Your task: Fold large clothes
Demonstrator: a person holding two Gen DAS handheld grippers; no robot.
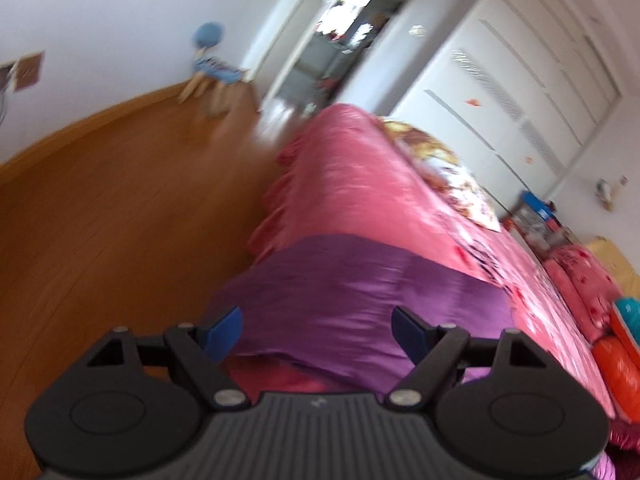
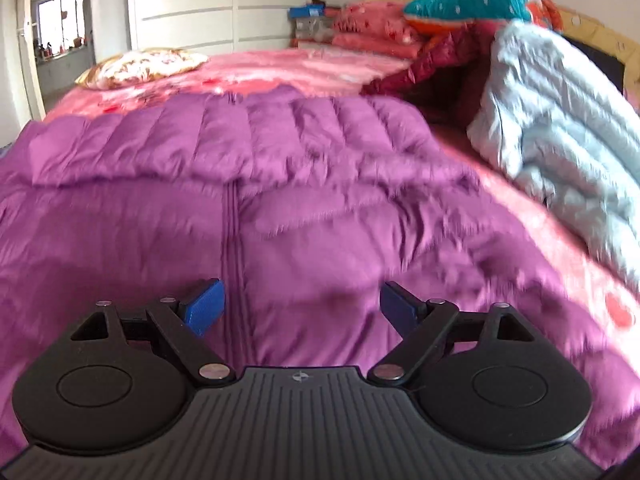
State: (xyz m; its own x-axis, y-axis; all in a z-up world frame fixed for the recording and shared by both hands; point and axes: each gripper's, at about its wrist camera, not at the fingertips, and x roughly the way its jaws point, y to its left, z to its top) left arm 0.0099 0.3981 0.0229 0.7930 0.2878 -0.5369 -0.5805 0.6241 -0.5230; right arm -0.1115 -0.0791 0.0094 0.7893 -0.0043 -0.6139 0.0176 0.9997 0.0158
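Bedroom, inspected from both wrist views, largest item first. The bed (image 2: pixel 320 68) fills most of the space under a glossy pink floral cover; a wooden floor (image 1: pixel 120 220) runs along one side, with a white panelled wardrobe (image 2: pixel 184 12) and an open doorway beyond. A patterned pillow (image 2: pixel 144 66) lies at the far end. On the right of the right wrist view sit a pale blue quilted item (image 2: pixel 560 128), a dark red quilted piece, and stacked bedding.

The purple down jacket (image 2: pixel 280 184) lies spread on the cover at the near edge, front up, zip running toward the camera, with one part laid across the top. Part of it reaches the floor-side edge of the bed.

Handling, as judged: light, puffy and soft, with no stiffness to hold a crease. The shiny shell on a shiny cover looks slippery, so folds may spring back or slide. Hem corners, cuffs or a quilting seam would give the surest hold; a pinch in the padded middle would likely gather shell only.

The left gripper (image 1: pixel 316 330) hangs over the jacket's edge, jaws apart, nothing between them. The right gripper (image 2: pixel 302 306) hangs over the zip, jaws wide apart, also empty.
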